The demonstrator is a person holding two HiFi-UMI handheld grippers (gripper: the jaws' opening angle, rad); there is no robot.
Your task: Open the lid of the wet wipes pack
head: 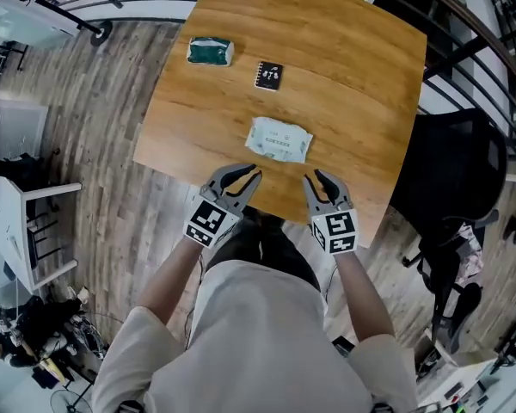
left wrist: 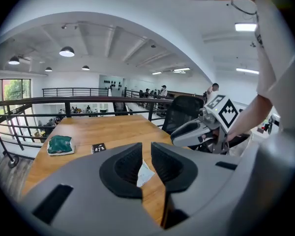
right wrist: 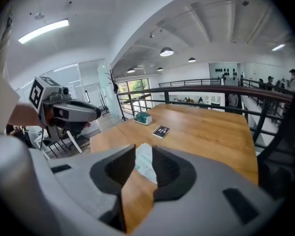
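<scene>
Lying beyond left claw (head: 245,179), right claw (head: 320,183): wipes pack (head: 279,138), seemingly untouched.

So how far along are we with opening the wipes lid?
Nothing is done yet: the wet wipes pack lies flat on the table, with its lid apparently shut. In hand: the left gripper and right gripper hover just short of it, jaws apart and empty. Left to do: reach in, hold the pack and lift the lid.

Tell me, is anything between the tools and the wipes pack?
Nothing visible. Only bare table lies between the left tool, the right tool and the wet wipes pack; the notebook and green packet sit beyond it.
</scene>
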